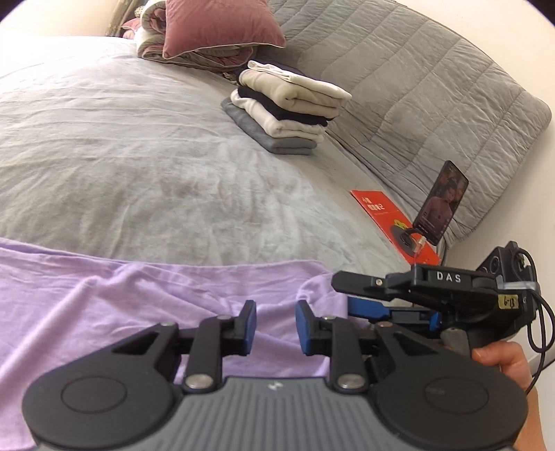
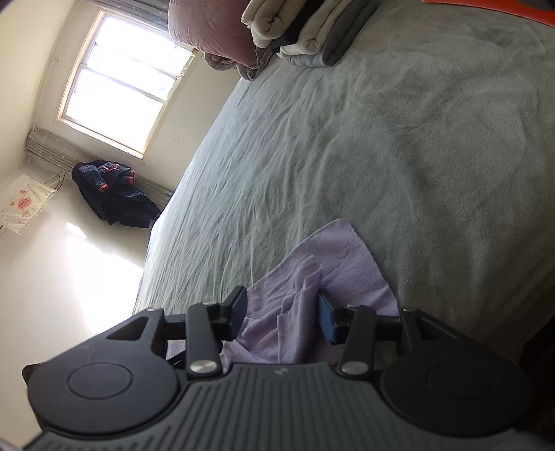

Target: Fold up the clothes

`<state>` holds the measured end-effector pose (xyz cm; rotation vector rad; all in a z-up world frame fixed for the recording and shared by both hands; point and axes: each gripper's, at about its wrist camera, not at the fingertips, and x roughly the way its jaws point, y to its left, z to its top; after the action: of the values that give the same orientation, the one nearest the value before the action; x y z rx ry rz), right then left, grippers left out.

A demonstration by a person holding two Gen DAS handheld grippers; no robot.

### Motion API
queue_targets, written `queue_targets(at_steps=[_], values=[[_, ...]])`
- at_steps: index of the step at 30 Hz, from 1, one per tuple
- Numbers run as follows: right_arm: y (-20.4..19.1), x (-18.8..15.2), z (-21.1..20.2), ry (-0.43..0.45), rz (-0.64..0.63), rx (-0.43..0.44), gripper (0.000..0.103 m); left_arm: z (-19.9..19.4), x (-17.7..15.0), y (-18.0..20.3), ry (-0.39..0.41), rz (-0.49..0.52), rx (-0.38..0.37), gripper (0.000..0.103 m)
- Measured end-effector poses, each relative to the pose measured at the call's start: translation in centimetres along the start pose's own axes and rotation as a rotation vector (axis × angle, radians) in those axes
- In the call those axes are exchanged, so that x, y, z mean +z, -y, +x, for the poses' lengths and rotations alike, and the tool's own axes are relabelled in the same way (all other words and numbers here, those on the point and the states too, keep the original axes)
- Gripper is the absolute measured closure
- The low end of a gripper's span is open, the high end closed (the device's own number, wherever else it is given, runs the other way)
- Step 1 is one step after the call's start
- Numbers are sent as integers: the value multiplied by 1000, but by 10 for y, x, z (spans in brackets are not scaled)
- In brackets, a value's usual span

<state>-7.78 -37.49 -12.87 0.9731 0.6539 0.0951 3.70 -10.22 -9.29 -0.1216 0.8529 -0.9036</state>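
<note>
A lilac garment [image 1: 138,301] lies spread over the near part of the grey bed [image 1: 156,166]. My left gripper [image 1: 275,326] hovers just above it, open, with nothing between its blue pads. My right gripper [image 1: 341,293] shows from the side at the garment's right edge, with a hand [image 1: 499,357] on its handle. In the right wrist view a bunched corner of the lilac garment [image 2: 312,277] lies between the spread fingers of the right gripper [image 2: 282,312], which is open. The grey bed [image 2: 381,138] stretches away beyond it.
A stack of folded clothes [image 1: 288,107] sits mid-bed, with a maroon pillow [image 1: 215,27] and folded quilt behind. A quilted grey cover [image 1: 416,86] lies to the right. Near the right edge, a phone on a stand [image 1: 444,204] rests on a red booklet [image 1: 378,211]. Dark clothes [image 2: 114,194] lie on the floor.
</note>
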Motion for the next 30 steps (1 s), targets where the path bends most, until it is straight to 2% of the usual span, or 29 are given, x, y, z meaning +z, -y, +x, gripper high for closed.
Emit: queue_targets(at_steps=[1, 2, 4, 11, 13, 16, 18, 22, 25, 30], values=[[-1, -1, 1, 4, -16, -15, 82, -2, 2, -5, -1, 6, 26, 73], [-1, -2, 1, 8, -36, -30, 88, -3, 4, -9, -1, 13, 53, 71], [-1, -5, 0, 18, -75, -48, 93, -7, 7, -18, -2, 26, 106, 68], [-9, -8, -10, 80, -149, -39, 96, -18, 19, -50, -6, 71, 291, 64], [-11, -7, -11, 95, -161, -52, 96, -19, 23, -56, -9, 65, 310, 64], [-11, -4, -10, 102, -162, -82, 96, -15, 26, -53, -23, 76, 285, 64], [-10, 0, -6, 103, -144, -91, 87, -9, 25, -43, -35, 109, 254, 64], [-19, 2, -1, 86, -203, -107, 84, 7, 22, -18, -45, 173, 185, 64], [-28, 2, 3, 71, -262, -119, 59, 21, 19, -1, -60, 220, 144, 64], [-56, -20, 20, 22, -499, -183, 59, 36, 18, 8, -75, 263, 167, 64]])
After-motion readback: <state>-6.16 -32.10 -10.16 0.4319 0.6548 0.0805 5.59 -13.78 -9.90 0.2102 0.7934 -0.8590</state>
